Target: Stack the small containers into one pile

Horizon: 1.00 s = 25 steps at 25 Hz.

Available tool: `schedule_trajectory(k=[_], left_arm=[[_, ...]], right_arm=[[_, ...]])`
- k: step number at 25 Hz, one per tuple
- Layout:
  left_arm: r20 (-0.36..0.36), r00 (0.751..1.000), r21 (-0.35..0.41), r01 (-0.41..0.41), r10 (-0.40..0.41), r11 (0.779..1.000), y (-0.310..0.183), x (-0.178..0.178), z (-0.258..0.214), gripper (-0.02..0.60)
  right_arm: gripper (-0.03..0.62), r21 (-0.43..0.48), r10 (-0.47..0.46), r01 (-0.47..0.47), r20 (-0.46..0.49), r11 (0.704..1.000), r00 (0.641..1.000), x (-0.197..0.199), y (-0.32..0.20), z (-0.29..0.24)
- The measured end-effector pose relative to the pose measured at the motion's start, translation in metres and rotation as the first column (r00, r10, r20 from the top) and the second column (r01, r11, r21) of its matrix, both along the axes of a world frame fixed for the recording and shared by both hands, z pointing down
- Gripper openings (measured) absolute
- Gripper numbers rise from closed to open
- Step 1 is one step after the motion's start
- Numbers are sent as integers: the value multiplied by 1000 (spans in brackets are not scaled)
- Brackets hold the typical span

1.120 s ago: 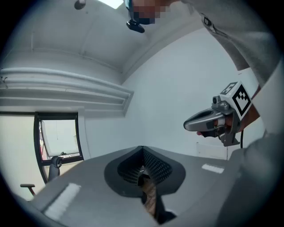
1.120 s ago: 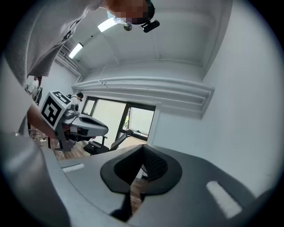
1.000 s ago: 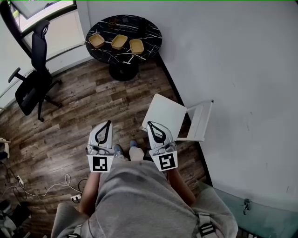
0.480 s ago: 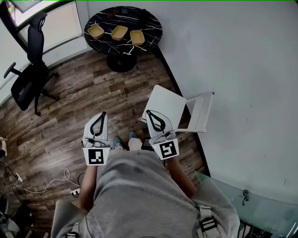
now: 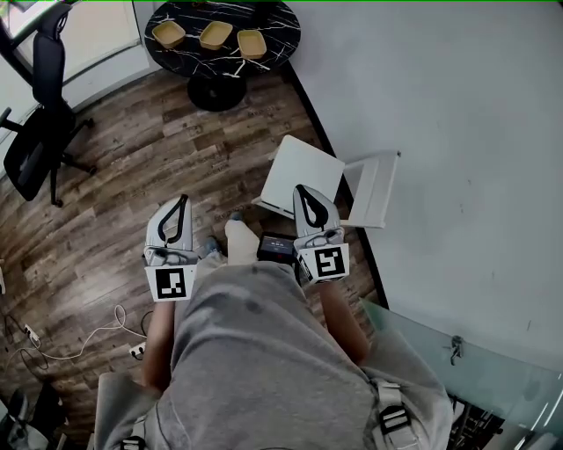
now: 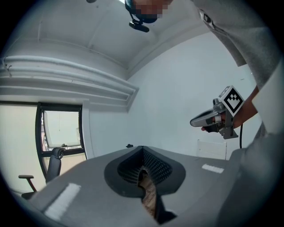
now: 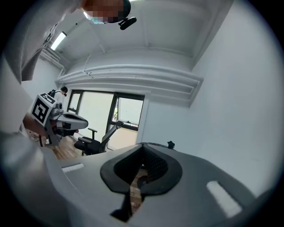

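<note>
Head view has you standing on the floor (image 5: 132,176) with your left gripper (image 5: 182,200) and right gripper (image 5: 302,189) held out level by your waist. Each gripper's jaws are pressed together, with nothing between them. Three containers (image 5: 215,34) sit unstacked in a row on the table (image 5: 280,26), well apart from both grippers. A chair (image 5: 303,167) stands near your right gripper.

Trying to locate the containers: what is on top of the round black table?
Three small tan containers sit side by side in a row on the round black table. The table's far part lies beyond the picture's top edge, so anything there is unseen.
</note>
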<state>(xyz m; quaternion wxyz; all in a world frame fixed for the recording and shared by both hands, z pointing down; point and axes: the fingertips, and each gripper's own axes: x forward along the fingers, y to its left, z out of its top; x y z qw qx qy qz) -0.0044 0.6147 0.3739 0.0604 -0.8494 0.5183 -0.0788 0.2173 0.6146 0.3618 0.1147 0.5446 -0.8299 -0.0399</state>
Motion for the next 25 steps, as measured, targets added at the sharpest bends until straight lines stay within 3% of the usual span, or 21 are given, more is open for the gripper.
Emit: schedule_trajectory(k=[10, 25], left_arm=[[35, 999, -28, -2, 3, 1000, -64, 2, 8, -2], [158, 987, -89, 19, -4, 996, -267, 15, 5, -2]], right_arm=[[12, -44, -21, 22, 39, 999, 999, -5, -67, 25], [12, -115, -40, 51, 91, 992, 995, 7, -288, 64]])
